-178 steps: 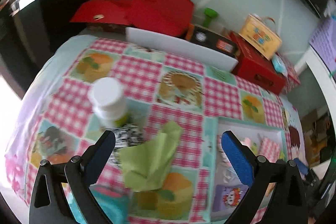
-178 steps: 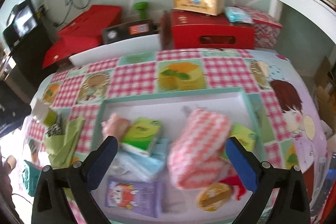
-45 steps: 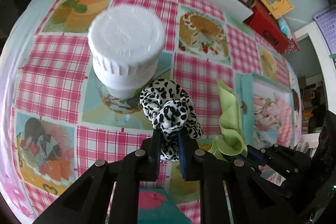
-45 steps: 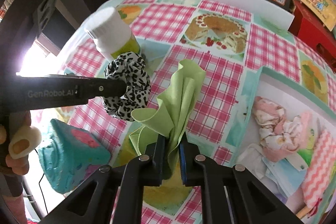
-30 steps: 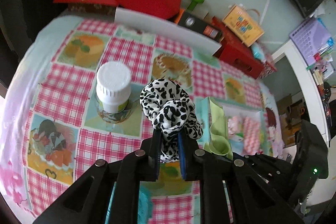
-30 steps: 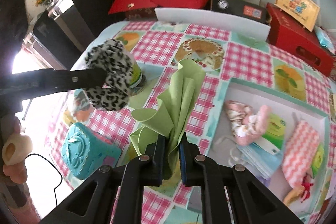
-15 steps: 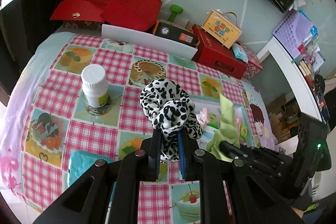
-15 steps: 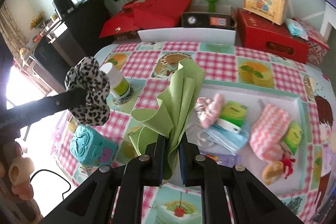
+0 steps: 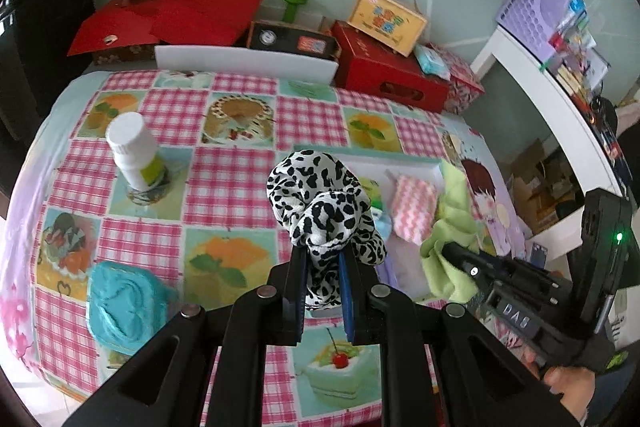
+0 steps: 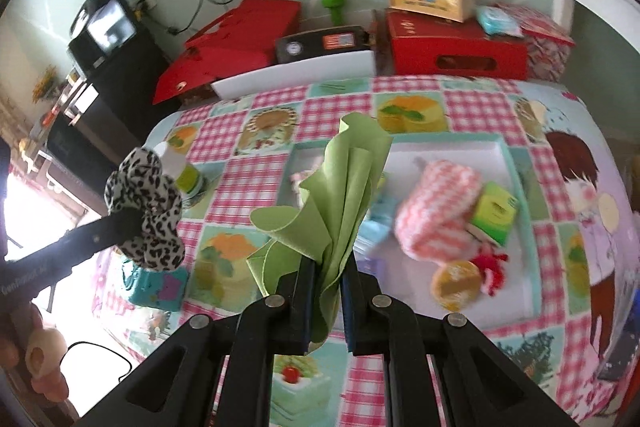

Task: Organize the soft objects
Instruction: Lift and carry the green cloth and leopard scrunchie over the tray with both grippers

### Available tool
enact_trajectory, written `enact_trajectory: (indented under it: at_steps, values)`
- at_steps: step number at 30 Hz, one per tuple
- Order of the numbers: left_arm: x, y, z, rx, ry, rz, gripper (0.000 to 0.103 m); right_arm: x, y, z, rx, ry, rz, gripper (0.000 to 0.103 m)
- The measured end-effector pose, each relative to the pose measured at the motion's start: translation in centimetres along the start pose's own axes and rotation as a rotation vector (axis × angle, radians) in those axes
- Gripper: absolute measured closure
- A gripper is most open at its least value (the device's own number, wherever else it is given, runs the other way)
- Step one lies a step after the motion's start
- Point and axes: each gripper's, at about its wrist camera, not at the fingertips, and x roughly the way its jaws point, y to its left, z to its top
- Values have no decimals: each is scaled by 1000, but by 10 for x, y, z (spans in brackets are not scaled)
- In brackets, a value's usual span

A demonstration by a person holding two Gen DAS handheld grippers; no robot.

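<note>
My left gripper is shut on a black-and-white leopard scrunchie and holds it high above the table. It also shows in the right wrist view. My right gripper is shut on a green cloth, also held in the air; the cloth shows in the left wrist view. Below lies a white tray with a teal rim holding a pink chevron cloth, a green tissue pack and other soft items.
A white-capped bottle stands on the checked tablecloth at the left. A teal soft block lies near the front left edge. Red boxes, a white board and a yellow case line the back.
Both grippers have risen and moved right with their loads. The scrunchie and the green cloth now hang over the tray area, and the table looks farther away.
</note>
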Motion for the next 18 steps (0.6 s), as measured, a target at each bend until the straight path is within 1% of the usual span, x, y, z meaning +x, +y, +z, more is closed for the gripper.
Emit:
enact_trajectory:
  at_steps: [4, 10, 14, 18]
  values:
    - [11, -16, -5, 29, 23, -5, 88, -5, -29, -6, 63, -2, -34, 91]
    - [28, -32, -9, 66, 51, -5, 88, -8, -60, -10, 123, -4, -66, 91]
    - [42, -39, -11, 77, 72, 6, 88, -4, -73, -13, 149, 6, -78, 91]
    - [60, -42, -13, 87, 101, 10, 88, 7, -78, -14, 156, 28, -83, 91]
